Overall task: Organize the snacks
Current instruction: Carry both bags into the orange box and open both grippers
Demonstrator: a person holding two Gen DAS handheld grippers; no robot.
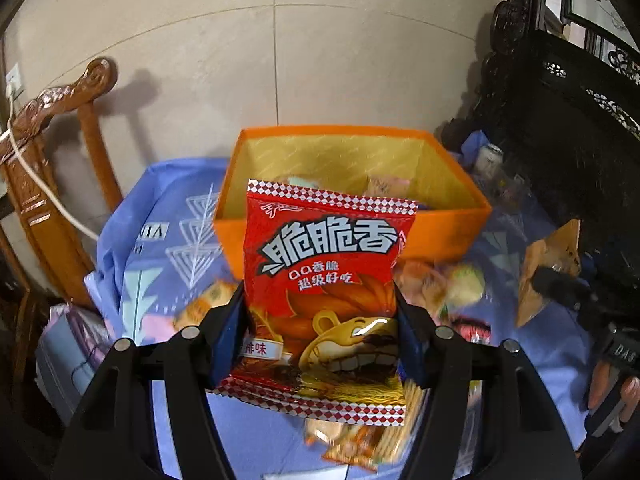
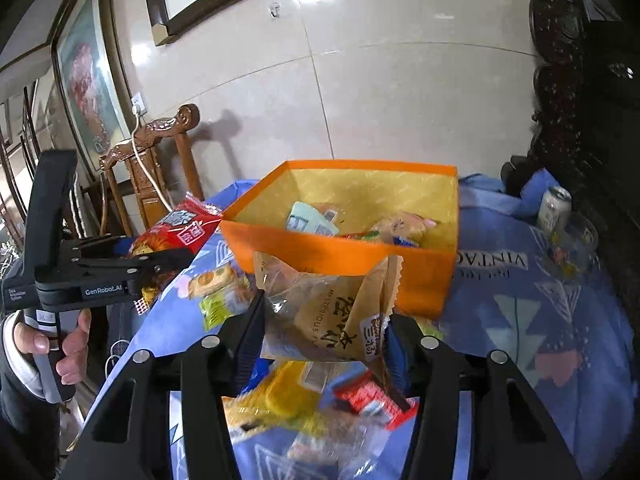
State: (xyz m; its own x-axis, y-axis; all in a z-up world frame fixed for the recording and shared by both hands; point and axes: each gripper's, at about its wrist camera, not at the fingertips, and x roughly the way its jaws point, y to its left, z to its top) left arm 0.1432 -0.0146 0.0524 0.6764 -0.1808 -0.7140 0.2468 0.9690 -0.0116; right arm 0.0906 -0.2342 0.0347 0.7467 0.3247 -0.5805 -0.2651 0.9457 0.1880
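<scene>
Your left gripper [image 1: 320, 332] has its fingers clamped on the red pack [image 1: 326, 280], held upright just before the orange box [image 1: 436, 236] so it can drop in. Your right gripper [image 2: 326, 344] pinches the tan pack [image 2: 328, 312] near the box's front wall, ready likewise.

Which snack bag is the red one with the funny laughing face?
The red foil snack bag pinched in the left gripper. The right gripper holds a tan, partly clear bag with no face.
</scene>
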